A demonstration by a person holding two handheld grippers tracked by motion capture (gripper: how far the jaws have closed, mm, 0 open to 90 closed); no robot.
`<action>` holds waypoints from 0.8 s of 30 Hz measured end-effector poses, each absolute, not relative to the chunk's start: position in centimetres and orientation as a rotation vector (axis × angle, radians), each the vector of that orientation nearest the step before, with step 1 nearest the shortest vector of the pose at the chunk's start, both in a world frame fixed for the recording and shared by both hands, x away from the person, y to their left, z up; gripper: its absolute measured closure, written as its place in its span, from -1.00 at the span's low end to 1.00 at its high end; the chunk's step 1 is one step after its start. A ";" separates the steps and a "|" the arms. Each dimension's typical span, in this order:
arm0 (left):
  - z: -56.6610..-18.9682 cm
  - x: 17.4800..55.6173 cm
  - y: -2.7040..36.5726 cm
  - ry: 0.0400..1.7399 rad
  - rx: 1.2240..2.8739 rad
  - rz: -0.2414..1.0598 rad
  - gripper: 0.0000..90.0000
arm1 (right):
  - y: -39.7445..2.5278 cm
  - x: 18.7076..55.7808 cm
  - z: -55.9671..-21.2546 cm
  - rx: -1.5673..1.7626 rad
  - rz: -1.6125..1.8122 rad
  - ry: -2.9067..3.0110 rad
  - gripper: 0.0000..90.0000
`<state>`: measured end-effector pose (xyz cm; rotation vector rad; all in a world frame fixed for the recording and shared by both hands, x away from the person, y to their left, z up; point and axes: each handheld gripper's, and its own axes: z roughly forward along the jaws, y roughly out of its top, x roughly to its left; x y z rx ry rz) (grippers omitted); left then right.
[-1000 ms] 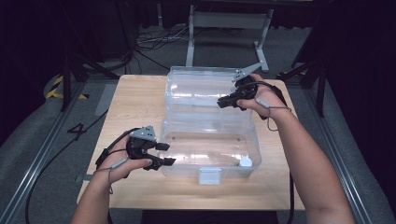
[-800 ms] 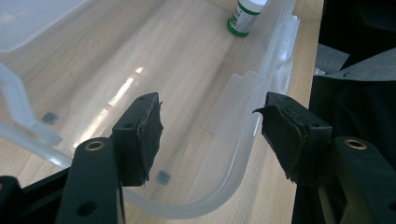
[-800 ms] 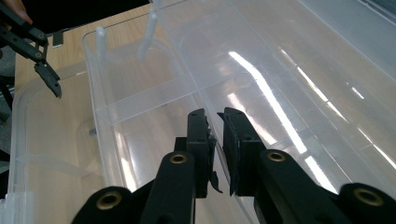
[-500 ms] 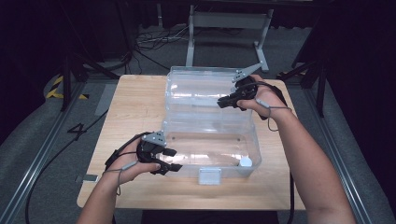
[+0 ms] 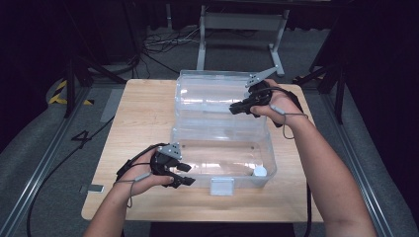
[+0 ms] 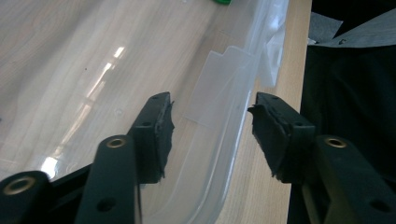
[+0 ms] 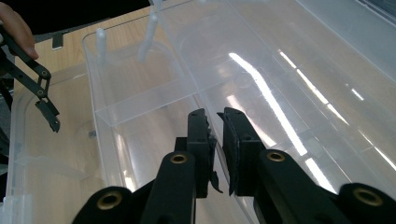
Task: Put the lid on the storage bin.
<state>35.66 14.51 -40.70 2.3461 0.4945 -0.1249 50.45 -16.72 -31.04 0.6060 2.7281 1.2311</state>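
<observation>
- At the near left corner of the clear plastic storage box point(image 5: 222, 153), which sits mid-table on the light wooden table point(image 5: 143, 113), the left gripper point(image 5: 181, 174) has moved in from beside the box; its jaws stand apart, straddling the front wall near the latch tab point(image 6: 219, 88).
- Over the opened lid point(image 5: 212, 98) toward the far right edge, the right gripper point(image 5: 236, 109) stays put, jaws nearly together, seemingly pinching the lid's thin wall.
- Judged from this, the left is about to steady the base.
- A small white cap point(image 5: 260, 171) lies inside, near right corner.
</observation>
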 end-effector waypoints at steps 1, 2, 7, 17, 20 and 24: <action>-40.7 35.7 14.5 0.488 2.360 -0.114 0.17 | -16.7 50.4 -31.1 0.606 1.233 2.728 0.81; -40.7 35.7 14.5 0.488 2.360 -0.114 0.24 | -16.7 50.4 -31.1 0.606 1.233 2.728 0.81; -40.9 35.4 14.2 0.485 2.394 -0.180 0.52 | -16.8 50.4 -31.1 0.609 1.239 2.729 0.81; -40.9 35.3 14.0 0.537 2.403 -0.154 0.66 | -16.8 50.2 -31.0 0.611 1.239 2.724 0.82; -41.0 35.2 14.0 0.541 2.406 -0.154 0.65 | -16.7 50.0 -31.0 0.615 1.236 2.719 0.82; -41.0 35.2 14.0 0.544 2.409 -0.154 0.65 | -16.7 49.7 -30.9 0.601 1.237 2.714 0.82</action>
